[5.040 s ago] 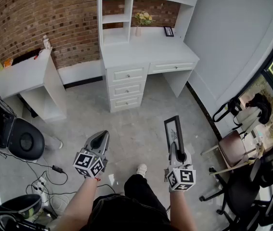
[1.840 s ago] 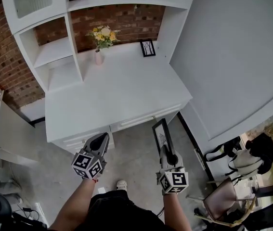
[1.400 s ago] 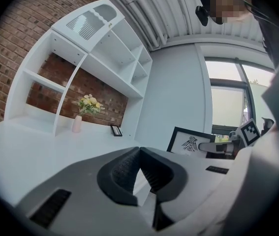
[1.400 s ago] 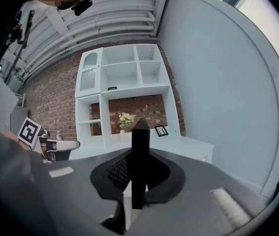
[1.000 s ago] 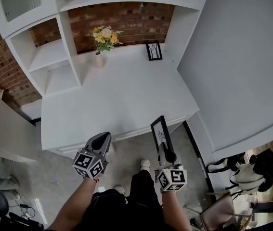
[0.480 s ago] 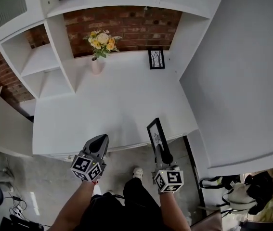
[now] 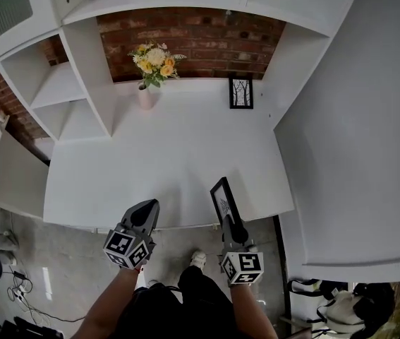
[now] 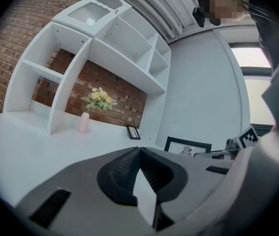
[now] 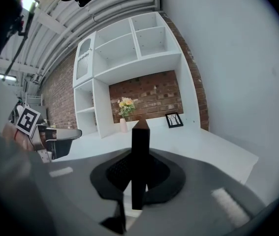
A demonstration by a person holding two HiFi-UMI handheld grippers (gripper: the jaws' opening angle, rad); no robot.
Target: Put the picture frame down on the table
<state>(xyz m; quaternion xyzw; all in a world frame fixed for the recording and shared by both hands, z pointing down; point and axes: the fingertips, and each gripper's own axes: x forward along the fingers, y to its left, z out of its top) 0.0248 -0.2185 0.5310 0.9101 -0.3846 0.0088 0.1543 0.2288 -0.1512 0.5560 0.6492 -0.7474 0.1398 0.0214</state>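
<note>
A black picture frame (image 7: 223, 198) with a white print stands upright in my right gripper (image 7: 228, 222), which is shut on its lower edge. In the right gripper view the frame (image 9: 140, 146) shows edge-on between the jaws. It hangs just above the front edge of the white desk (image 7: 164, 154), right of centre. My left gripper (image 7: 148, 206) is shut and empty, level with the right one over the desk's front edge. From the left gripper view the held frame (image 8: 187, 147) appears to the right.
At the back of the desk stand a pink vase of yellow flowers (image 7: 145, 94) and a small black framed picture (image 7: 240, 92) against the brick wall. White shelf compartments (image 7: 58, 90) rise at the left, a grey wall (image 7: 355, 119) at the right.
The person has come up to the desk. Both grippers have moved forward from over the floor to the desk's front edge, the frame still held upright in the right one.
</note>
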